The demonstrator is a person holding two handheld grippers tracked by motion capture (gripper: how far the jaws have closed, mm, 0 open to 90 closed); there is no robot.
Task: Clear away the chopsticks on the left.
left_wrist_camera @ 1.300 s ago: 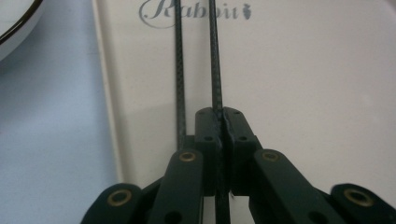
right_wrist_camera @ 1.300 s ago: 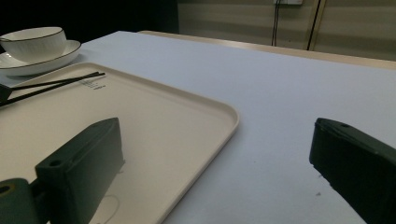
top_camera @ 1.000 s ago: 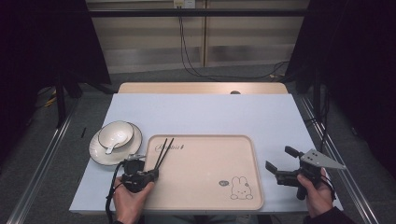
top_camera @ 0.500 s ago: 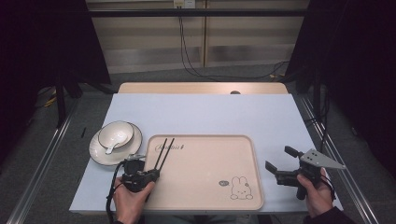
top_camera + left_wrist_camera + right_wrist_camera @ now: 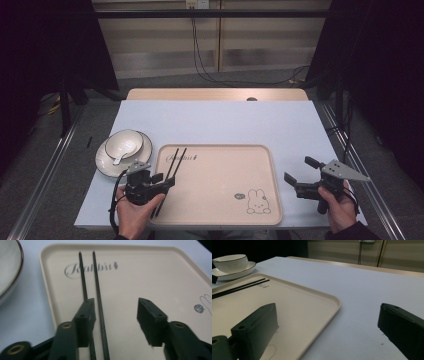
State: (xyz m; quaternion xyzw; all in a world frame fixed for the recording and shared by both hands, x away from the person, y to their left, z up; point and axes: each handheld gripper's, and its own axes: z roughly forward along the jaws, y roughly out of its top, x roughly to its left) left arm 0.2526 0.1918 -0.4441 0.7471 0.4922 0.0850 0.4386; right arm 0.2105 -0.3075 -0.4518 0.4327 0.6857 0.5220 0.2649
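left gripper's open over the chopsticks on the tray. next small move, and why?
Probably nudge the left gripper slightly toward its left jaw's side, then close. Its jaws stand open, but one of the chopsticks runs between them while the other passes under the left jaw, so closing now would likely catch just one. The right gripper rests open off the tray.

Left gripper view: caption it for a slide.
Open hand-held gripper over two black chopsticks lying on a beige tray.
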